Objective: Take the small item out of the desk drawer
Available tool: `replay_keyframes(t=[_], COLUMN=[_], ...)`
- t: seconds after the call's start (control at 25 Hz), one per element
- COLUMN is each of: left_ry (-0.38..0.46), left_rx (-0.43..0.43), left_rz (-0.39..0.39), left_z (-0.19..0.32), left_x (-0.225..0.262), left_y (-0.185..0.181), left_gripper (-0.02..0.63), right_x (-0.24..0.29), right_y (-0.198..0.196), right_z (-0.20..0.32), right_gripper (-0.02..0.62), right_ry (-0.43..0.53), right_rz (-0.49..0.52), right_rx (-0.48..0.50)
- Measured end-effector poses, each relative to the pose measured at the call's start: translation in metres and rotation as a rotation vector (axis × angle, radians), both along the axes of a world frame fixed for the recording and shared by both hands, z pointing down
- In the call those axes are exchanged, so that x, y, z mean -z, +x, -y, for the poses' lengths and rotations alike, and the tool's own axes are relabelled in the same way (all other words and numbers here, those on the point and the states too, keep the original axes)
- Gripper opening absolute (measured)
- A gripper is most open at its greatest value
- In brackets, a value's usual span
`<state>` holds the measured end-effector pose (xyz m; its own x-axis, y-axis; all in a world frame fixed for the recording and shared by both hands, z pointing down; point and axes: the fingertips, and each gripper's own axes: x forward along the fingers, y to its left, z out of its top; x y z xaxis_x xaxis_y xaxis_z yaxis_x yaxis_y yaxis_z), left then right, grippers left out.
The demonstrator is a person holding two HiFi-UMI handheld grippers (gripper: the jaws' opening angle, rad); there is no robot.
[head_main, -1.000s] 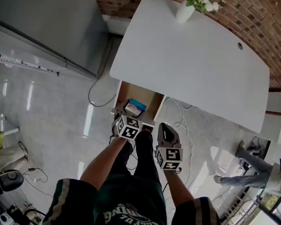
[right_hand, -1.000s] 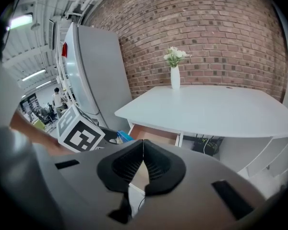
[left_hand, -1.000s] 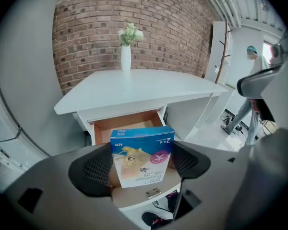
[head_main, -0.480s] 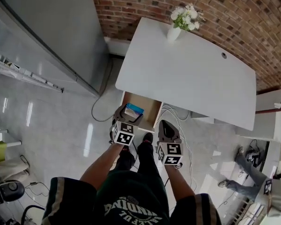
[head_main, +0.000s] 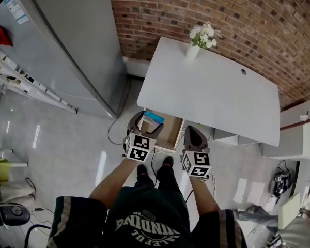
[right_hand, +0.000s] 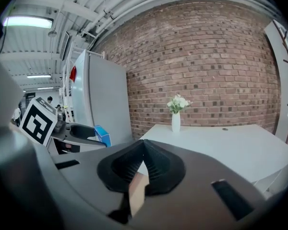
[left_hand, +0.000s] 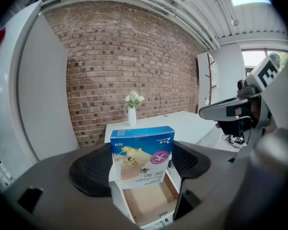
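My left gripper (left_hand: 140,163) is shut on a small blue and white box (left_hand: 142,158), which it holds upright above the open wooden drawer (left_hand: 149,204). From the head view the box (head_main: 153,118) sits between the left gripper's (head_main: 144,124) jaws over the drawer (head_main: 169,133) at the white desk's (head_main: 217,97) near left corner. My right gripper (right_hand: 143,163) is shut with nothing in it, its pads touching. It (head_main: 194,137) hangs just right of the drawer.
A white vase of flowers (head_main: 199,43) stands at the desk's far left corner by the brick wall. A grey fridge (head_main: 67,50) is to the left. Cables (head_main: 116,130) lie on the glossy floor by the drawer. The person's legs are below the grippers.
The head camera has tilted up, so the desk and drawer sit lower in view. The left gripper has kept the box between its jaws and lifted it above the drawer. The right gripper stays shut.
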<state>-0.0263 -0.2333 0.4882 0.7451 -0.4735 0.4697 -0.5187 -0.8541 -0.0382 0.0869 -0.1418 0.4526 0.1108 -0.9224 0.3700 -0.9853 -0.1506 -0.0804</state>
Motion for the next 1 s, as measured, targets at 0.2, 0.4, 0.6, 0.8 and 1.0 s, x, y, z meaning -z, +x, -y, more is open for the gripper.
replay_keyframes(t=[0.2, 0.4, 0.6, 0.8, 1.0], left_ry=[0.061, 0.098, 0.111, 0.104, 0.103], left_rx=[-0.002, -0.002, -0.004, -0.005, -0.012], left_rz=[-0.039, -0.062, -0.072, -0.069, -0.076], left_z=[0.009, 0.016, 0.017, 0.015, 0.012], left_x=[0.036, 0.062, 0.07, 0.07, 0.072], left_y=[-0.008, -0.016, -0.019, -0.02, -0.016], left_gripper=[0.403, 0.403, 0.403, 0.403, 0.403], right_x=[0.032, 0.056, 0.065, 0.067, 0.069], right_y=[-0.004, -0.005, -0.008, -0.013, -0.014], right_z=[0.008, 0.014, 0.017, 0.02, 0.018], right_gripper=[0.023, 0.023, 0.023, 0.023, 0.023], right_ry=[0.066, 0.113, 0.13, 0.129, 0.124], right_rz=[-0.042, -0.063, -0.075, -0.081, -0.093], right_rx=[0.009, 0.005, 0.012, 0.029, 0.037])
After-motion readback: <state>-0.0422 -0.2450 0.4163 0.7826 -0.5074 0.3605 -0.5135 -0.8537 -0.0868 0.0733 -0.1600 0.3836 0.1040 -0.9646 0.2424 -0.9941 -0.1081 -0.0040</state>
